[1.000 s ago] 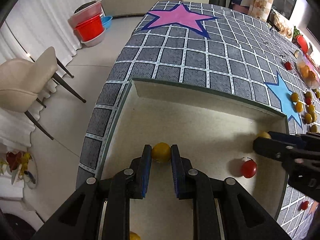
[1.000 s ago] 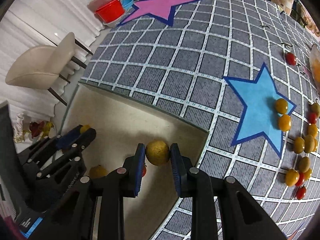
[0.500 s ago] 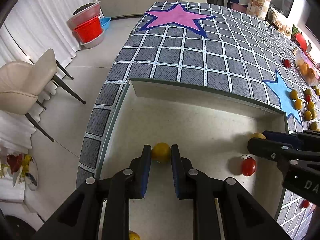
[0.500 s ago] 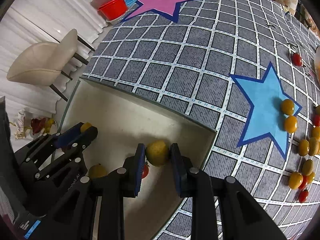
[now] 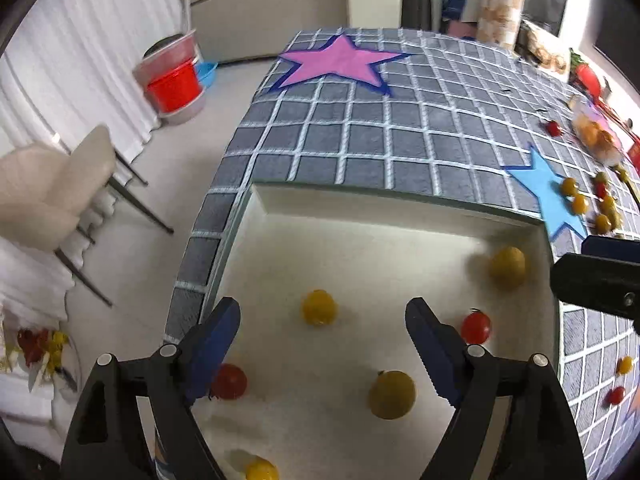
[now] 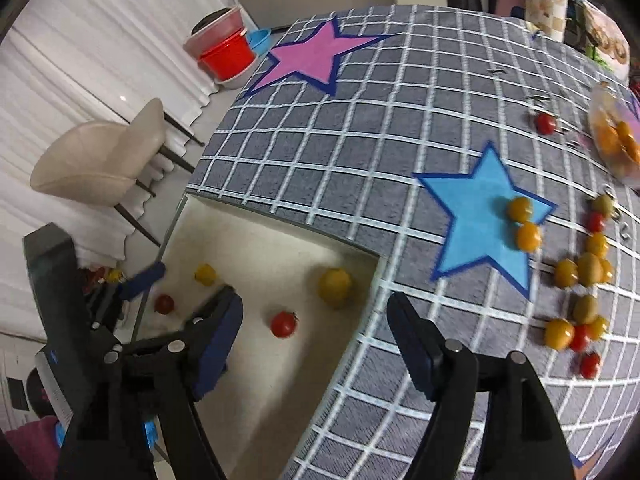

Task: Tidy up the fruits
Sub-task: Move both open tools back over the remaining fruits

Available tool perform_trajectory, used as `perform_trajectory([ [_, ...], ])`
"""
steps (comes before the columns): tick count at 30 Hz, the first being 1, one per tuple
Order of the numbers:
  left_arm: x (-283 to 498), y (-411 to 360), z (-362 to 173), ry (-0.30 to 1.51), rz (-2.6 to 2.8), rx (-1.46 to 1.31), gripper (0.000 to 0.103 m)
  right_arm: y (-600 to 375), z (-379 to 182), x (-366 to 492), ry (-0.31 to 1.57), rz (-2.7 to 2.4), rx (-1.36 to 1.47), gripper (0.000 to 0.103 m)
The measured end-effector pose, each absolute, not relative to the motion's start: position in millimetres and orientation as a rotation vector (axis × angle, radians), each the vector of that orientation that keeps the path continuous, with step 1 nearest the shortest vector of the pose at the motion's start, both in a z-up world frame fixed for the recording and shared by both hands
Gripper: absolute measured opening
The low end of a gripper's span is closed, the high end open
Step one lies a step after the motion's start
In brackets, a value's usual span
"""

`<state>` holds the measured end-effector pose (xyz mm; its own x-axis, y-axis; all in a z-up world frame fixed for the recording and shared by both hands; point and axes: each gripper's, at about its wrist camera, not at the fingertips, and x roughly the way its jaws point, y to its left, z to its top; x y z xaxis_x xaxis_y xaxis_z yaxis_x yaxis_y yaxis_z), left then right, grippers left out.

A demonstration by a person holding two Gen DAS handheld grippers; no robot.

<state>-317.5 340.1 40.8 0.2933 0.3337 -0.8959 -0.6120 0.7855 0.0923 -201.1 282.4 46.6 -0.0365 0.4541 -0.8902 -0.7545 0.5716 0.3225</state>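
A white tray (image 5: 360, 216) sits on the grey checked tablecloth. In it lie several yellow tomatoes, such as one (image 5: 319, 307) ahead of my left gripper and one (image 5: 507, 266) in the far right corner, and red tomatoes (image 5: 476, 327). My left gripper (image 5: 322, 330) is open and empty above the tray. My right gripper (image 6: 316, 328) is open and empty over the tray's right edge (image 6: 360, 320), behind the yellow tomato (image 6: 335, 285) and a red one (image 6: 284, 323). Several loose yellow and red tomatoes (image 6: 528, 236) lie by the blue star (image 6: 480, 216).
A pink star (image 5: 340, 62) marks the far end of the table. A clear bag of fruit (image 6: 616, 144) lies at the far right. A beige chair (image 5: 52, 196) and red tubs (image 5: 172, 84) stand on the floor to the left.
Both grippers have opened and let go of their yellow tomatoes, which now lie in the tray. Both grippers have pulled back and up from the tray.
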Motion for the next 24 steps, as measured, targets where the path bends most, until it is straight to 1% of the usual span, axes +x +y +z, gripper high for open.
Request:
perform_trajectory([
  [3,-311.7,337.2,38.7,1.146,0.629,-0.280,0.086,263.3,49.3,-196.9,1.269,0.960,-0.284,0.078],
  [10,-293.2,310.6,54.9,1.156,0.582,-0.241,0.086,206.7,41.7,-184.6,1.303,0.835,-0.281,0.078],
  [18,-244.7,258.2,79.2,1.130,0.449,-0.171,0.086,133.5,29.4,-159.4,1.341,0.650,-0.255,0.078],
  [24,-201.0,229.1,80.9,1.135,0.364,-0.220,0.085,95.8,21.2,-135.4,1.355,0.538,-0.219,0.078],
])
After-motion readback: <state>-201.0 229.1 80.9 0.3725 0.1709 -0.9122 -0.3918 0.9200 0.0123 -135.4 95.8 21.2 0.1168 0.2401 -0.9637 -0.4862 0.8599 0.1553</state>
